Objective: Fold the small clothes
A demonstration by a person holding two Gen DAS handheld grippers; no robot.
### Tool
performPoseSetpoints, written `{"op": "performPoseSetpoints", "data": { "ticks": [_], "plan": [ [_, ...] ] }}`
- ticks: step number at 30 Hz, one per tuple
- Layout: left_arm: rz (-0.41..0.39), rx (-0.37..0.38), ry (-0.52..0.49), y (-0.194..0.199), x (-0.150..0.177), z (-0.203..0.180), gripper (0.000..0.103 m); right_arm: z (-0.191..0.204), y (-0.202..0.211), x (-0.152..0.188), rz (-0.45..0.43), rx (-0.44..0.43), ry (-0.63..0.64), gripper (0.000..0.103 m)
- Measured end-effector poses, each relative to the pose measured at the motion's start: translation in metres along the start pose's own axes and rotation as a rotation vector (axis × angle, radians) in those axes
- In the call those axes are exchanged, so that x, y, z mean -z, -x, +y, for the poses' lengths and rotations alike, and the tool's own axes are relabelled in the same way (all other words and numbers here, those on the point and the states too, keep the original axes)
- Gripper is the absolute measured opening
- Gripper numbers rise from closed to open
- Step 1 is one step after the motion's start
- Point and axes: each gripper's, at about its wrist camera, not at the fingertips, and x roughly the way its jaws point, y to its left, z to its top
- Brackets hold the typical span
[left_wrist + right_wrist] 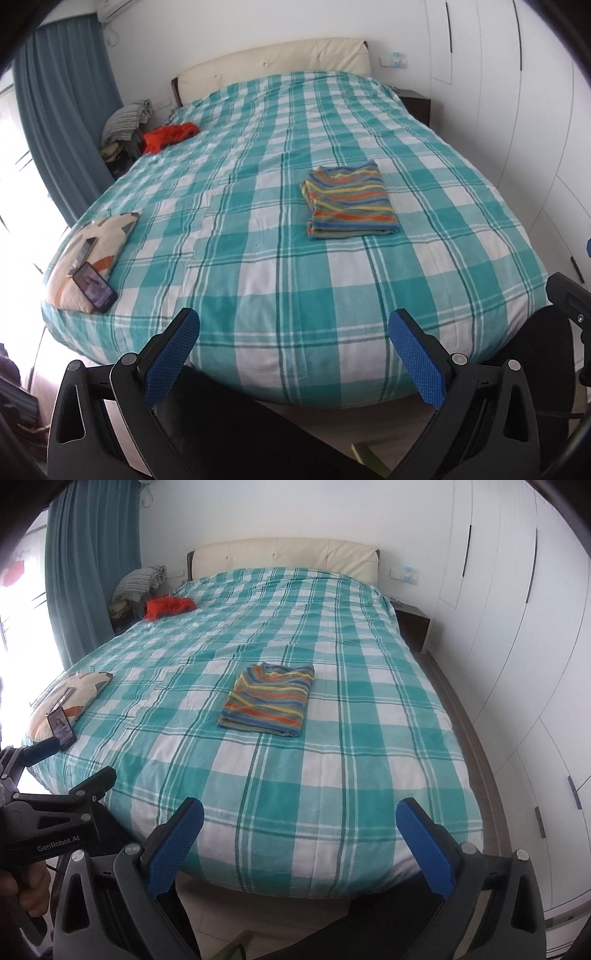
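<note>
Ahead of both tongs, out of their reach on the teal-and-white checked bedspread, I see the small striped knit garment lying flat as a neat rectangle; I judge its fold complete. My left gripper is spread wide and empty, held short of the near bed edge. My right gripper is likewise released, carrying nothing. Far beyond the left tongs, near the cream headboard, a crumpled orange-red cloth remains unfolded; I judge it the likely remaining item, provided it belongs to this task.
</note>
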Motion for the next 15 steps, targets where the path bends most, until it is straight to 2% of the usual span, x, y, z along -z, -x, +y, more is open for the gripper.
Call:
{"op": "performPoseSetpoints", "data": {
  "ticks": [4,9,15],
  "plan": [
    [0.011,0.075,0.041,0.000,-0.008,0.004,0.102,0.001,0.001,-0.005,-0.012,0.017,0.010,0.103],
    [0.002,0.089,0.036,-0.005,-0.018,0.001,0.102,0.003,-0.003,-0.014,-0.021,0.014,0.011,0.103],
    [-0.035,0.154,0.051,0.001,-0.022,0.000,0.103,0.001,-0.010,-0.020,-0.022,0.008,0.008,0.103]
  ]
}}
